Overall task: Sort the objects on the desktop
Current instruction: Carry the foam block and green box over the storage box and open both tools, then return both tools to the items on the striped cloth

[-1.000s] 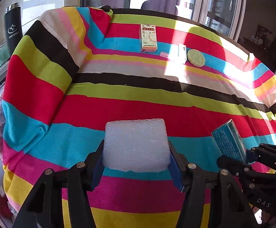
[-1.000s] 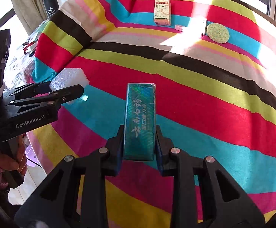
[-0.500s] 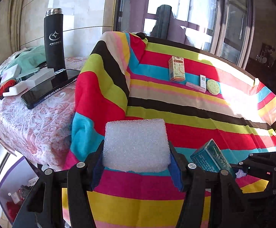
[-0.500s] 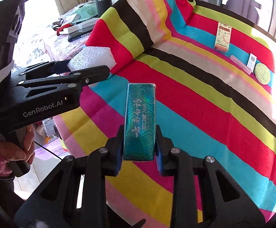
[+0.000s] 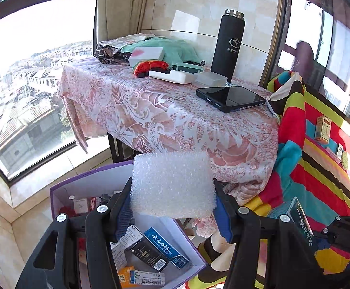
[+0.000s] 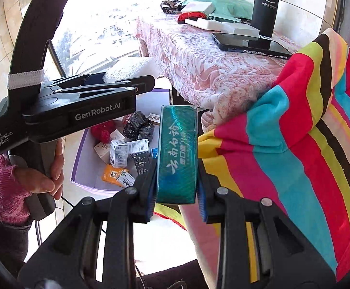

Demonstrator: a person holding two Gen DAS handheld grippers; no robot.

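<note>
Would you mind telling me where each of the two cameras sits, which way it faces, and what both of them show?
Left wrist: on the left gripper, clamping the white foam block, looking down toward the purple box and side table.
Right wrist: on the right gripper, clamping the teal box; the left hand and pink sleeve show.
Shared: purple box, black flask, phone, striped cloth.

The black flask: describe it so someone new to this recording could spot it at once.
Look at the side table under the pink lace cloth, next to the striped table. The flask stands upright at its far edge, just behind the black phone. It is the only tall item there: a black cylinder with a silver cap and a white star logo.
</note>
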